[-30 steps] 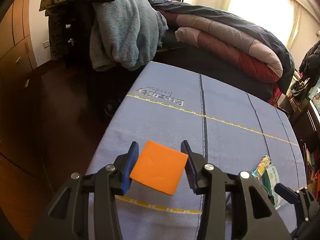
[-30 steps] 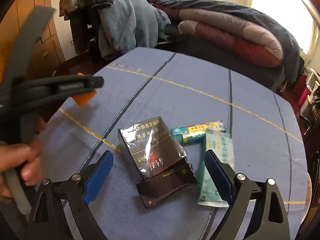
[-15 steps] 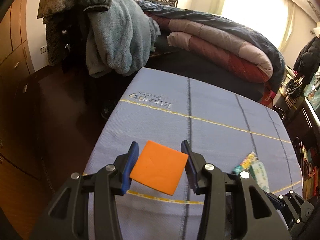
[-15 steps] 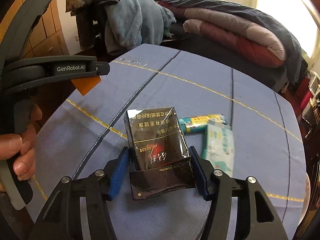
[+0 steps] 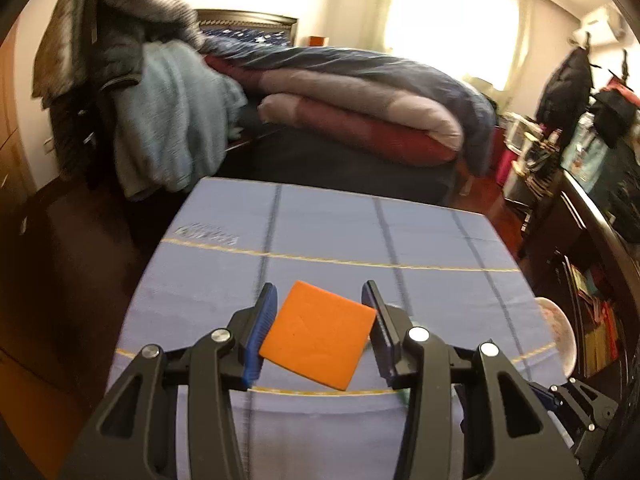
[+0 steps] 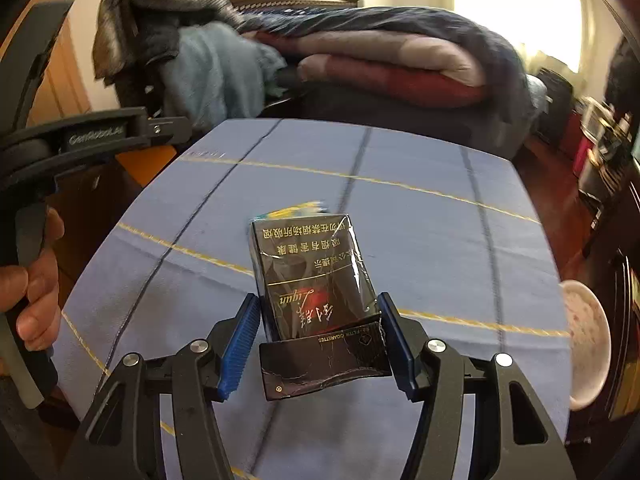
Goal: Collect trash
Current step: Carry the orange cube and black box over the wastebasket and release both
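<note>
My left gripper is shut on an orange square piece and holds it above the blue tablecloth. My right gripper is shut on a black cigarette pack with its lid flap open and holds it raised off the cloth. A teal and yellow wrapper peeks out behind the pack's top edge. The left gripper's body and the hand on it show at the left of the right wrist view.
A white patterned plate sits at the table's right edge, also in the left wrist view. Folded quilts and a chair draped with clothes stand beyond the table. Dark shelving is on the right.
My right gripper closed on the cigarette pack and lifted it off the cloth. My left gripper kept the orange piece, rose and turned right; the view is blurred.
</note>
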A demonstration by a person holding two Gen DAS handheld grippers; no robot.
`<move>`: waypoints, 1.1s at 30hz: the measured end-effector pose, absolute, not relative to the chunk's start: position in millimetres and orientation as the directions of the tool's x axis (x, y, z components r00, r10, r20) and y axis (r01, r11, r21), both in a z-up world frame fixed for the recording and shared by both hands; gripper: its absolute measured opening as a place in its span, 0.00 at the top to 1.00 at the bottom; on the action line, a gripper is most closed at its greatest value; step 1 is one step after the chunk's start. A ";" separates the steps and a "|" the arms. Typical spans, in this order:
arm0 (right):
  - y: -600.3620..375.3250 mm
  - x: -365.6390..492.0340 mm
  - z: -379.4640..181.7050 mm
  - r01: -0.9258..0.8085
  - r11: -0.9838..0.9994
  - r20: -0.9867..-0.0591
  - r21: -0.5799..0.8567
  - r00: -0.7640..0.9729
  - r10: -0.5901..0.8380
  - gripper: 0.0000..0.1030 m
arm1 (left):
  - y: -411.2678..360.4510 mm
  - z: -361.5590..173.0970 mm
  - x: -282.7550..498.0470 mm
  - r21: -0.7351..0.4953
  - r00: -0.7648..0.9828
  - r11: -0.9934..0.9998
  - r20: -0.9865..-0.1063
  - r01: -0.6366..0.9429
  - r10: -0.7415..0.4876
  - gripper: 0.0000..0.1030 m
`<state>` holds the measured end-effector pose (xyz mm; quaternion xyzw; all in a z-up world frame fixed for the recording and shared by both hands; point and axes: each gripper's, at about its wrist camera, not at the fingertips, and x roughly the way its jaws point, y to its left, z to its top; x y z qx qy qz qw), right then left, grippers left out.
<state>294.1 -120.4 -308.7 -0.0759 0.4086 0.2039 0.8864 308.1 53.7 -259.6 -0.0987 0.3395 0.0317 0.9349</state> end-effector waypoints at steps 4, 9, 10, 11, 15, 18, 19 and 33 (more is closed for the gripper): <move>-149.8 289.7 -302.1 -0.375 0.926 -0.744 0.048 0.605 0.284 0.42 | 20.9 -249.1 308.7 -0.154 0.776 0.986 -0.629 -0.064 -0.048 0.57; -187.2 283.6 -297.1 -0.316 0.946 -0.731 0.068 0.630 0.263 0.42 | -20.0 -237.9 309.1 -0.139 0.783 0.990 -0.615 0.017 -0.100 0.57; -194.1 282.2 -296.8 -0.304 0.950 -0.728 0.072 0.635 0.258 0.42 | -29.3 -235.6 309.0 -0.136 0.783 0.990 -0.612 0.035 -0.112 0.57; -200.5 281.5 -296.5 -0.291 0.954 -0.727 0.075 0.639 0.252 0.42 | -38.0 -233.3 308.9 -0.131 0.784 0.990 -0.608 0.053 -0.122 0.57; -229.5 279.9 -294.6 -0.234 0.968 -0.717 0.093 0.658 0.228 0.42 | -75.5 -227.9 310.7 -0.126 0.781 0.984 -0.599 0.126 -0.176 0.57; -252.3 278.8 -294.0 -0.187 0.977 -0.710 0.107 0.673 0.206 0.42 | -102.9 -226.0 312.1 -0.116 0.774 0.977 -0.597 0.178 -0.212 0.57; -258.9 278.7 -293.7 -0.173 0.979 -0.708 0.111 0.677 0.200 0.42 | -112.0 -225.7 312.7 -0.112 0.771 0.974 -0.597 0.195 -0.223 0.57; -358.9 282.4 -303.2 0.050 0.988 -0.704 0.149 0.707 0.070 0.42 | -223.3 -233.9 333.6 -0.078 0.713 0.919 -0.608 0.386 -0.351 0.57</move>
